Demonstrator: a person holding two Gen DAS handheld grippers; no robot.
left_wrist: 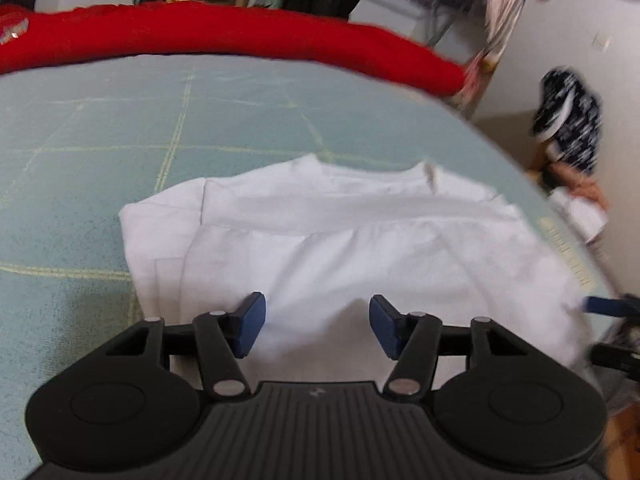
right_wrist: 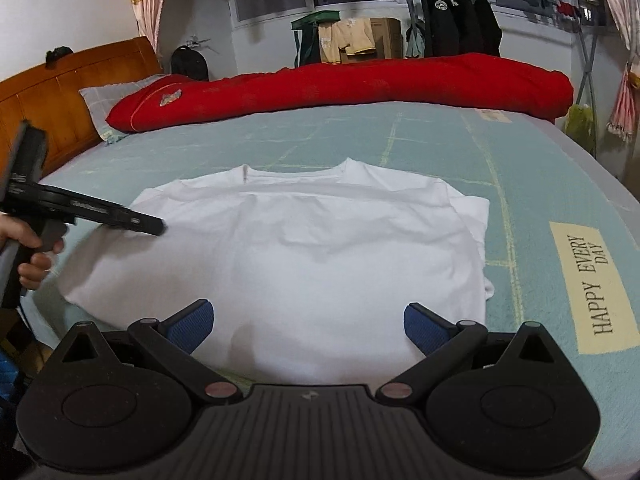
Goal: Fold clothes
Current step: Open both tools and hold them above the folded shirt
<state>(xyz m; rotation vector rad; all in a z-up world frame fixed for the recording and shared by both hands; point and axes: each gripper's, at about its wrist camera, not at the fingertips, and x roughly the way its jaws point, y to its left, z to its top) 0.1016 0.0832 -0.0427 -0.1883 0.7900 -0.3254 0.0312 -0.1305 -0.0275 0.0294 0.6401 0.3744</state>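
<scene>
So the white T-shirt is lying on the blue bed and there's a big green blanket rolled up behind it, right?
Almost. The blanket rolled up behind the white T-shirt is red, not green, as the right wrist view shows. The shirt does lie on the blue bed.

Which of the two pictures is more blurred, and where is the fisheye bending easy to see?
Left wrist view: motion-smeared, the white T-shirt soft-edged, the red quilt arched. Right wrist view: sharp enough to read the bedsheet's printed label; the bed edge curves, and the left gripper looks slightly smeared.
</scene>
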